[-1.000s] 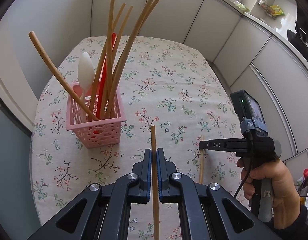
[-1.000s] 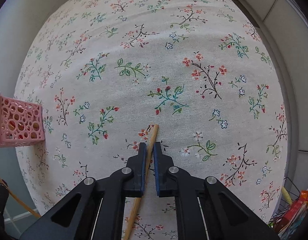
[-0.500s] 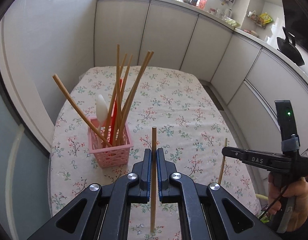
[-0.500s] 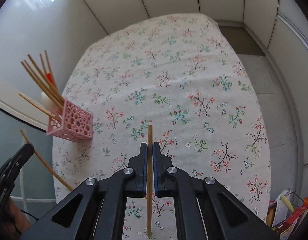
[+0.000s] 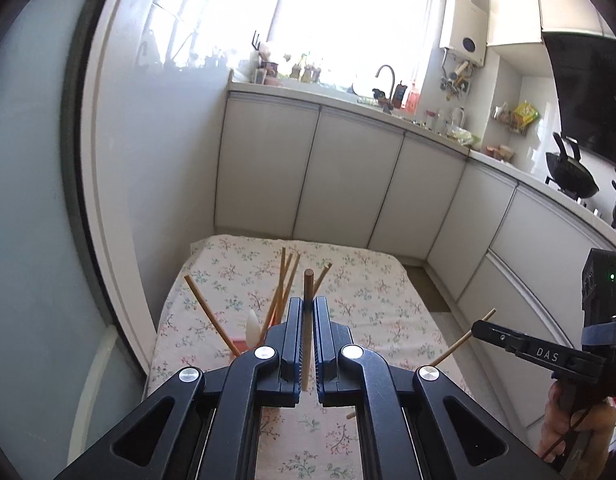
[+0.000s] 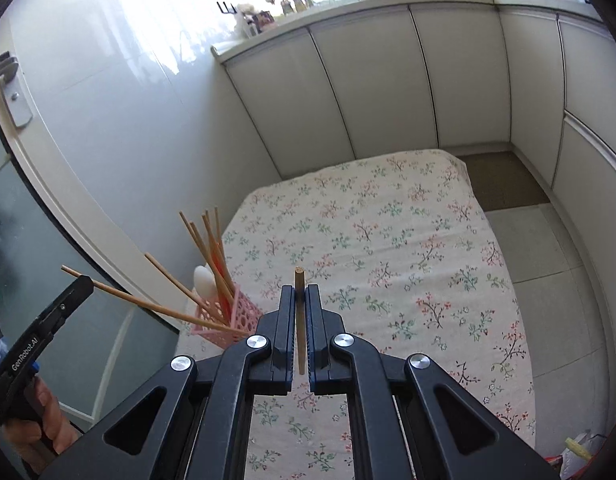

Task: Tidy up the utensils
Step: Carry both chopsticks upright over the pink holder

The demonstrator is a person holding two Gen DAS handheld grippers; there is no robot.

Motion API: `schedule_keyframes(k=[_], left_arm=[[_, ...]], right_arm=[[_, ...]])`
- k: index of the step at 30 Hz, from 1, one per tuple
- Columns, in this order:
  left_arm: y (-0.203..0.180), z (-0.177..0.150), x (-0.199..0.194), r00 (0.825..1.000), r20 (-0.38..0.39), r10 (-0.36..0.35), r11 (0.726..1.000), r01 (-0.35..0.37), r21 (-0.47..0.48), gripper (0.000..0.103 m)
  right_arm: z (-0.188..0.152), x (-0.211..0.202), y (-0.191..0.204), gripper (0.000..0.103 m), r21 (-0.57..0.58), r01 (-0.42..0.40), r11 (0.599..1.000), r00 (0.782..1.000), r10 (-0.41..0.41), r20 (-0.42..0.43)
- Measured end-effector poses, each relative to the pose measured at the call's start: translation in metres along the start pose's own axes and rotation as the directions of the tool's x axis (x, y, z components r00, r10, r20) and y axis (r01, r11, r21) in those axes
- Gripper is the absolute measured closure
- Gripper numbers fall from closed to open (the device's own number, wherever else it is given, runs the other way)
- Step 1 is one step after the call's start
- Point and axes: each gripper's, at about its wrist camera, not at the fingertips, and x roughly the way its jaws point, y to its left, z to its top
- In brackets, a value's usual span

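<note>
My left gripper [image 5: 306, 304] is shut on a wooden chopstick [image 5: 307, 328], held high above the floral-cloth table [image 5: 371, 292]. My right gripper [image 6: 300, 292] is likewise shut on a second chopstick [image 6: 300, 324]. The pink lattice basket [image 6: 228, 316] stands near the table's left edge. It holds several chopsticks [image 6: 212, 240], something red and a white spoon [image 6: 204, 279]. In the left wrist view the basket [image 5: 238, 347] is mostly hidden behind my finger. Each gripper appears in the other's view: the right one [image 5: 480, 326] with its chopstick [image 5: 461, 342], the left one [image 6: 83, 283] with its own [image 6: 148, 304].
White kitchen cabinets [image 6: 387, 80] wrap the table's far and right sides, under a cluttered counter and a sink [image 5: 387, 92]. A glass door [image 6: 36, 240] stands left of the table. Tiled floor [image 6: 547, 248] lies to the right, with a bag [image 6: 575, 448] at the lower right.
Both grippers lifted away from the tablecloth, each carrying its chopstick, and tilted upward. The basket and table now look smaller and farther below; the counter and window have come into view.
</note>
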Motion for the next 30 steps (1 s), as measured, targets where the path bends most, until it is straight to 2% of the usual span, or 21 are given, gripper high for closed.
schedule_keyframes(k=[7, 11, 15, 18, 21, 30], left_arm=[[0.014, 0.015, -0.018, 0.992, 0.122, 0.036, 0.998, -0.03, -0.056, 0.099], [0.022, 0.018, -0.016, 0.984, 0.169, 0.055, 0.995, -0.041, -0.089, 0.099], [0.026, 0.018, 0.001, 0.981, 0.169, 0.1, 0.993, -0.087, -0.084, 0.099], [0.029, 0.017, 0.017, 0.983, 0.155, 0.098, 0.992, -0.085, -0.093, 0.099], [0.025, 0.019, 0.027, 0.976, 0.176, 0.129, 0.991, -0.12, -0.062, 0.099], [0.03, 0.024, 0.033, 0.969, 0.211, 0.132, 0.989, -0.115, -0.092, 0.099]], right_arm=[[0.007, -0.001, 0.007, 0.098, 0.012, -0.03, 0.999, 0.999, 0.029, 0.021], [0.007, 0.002, 0.01, 0.098, 0.01, -0.029, 1.0, 0.999, 0.029, 0.02], [0.007, 0.004, 0.011, 0.098, 0.008, -0.033, 0.999, 0.999, 0.033, 0.019], [0.006, 0.007, 0.013, 0.098, 0.006, -0.036, 0.999, 0.999, 0.036, 0.019], [0.005, 0.008, 0.014, 0.098, 0.003, -0.04, 0.999, 0.999, 0.04, 0.018], [0.007, 0.006, 0.011, 0.098, 0.009, -0.043, 0.999, 0.999, 0.042, 0.024]])
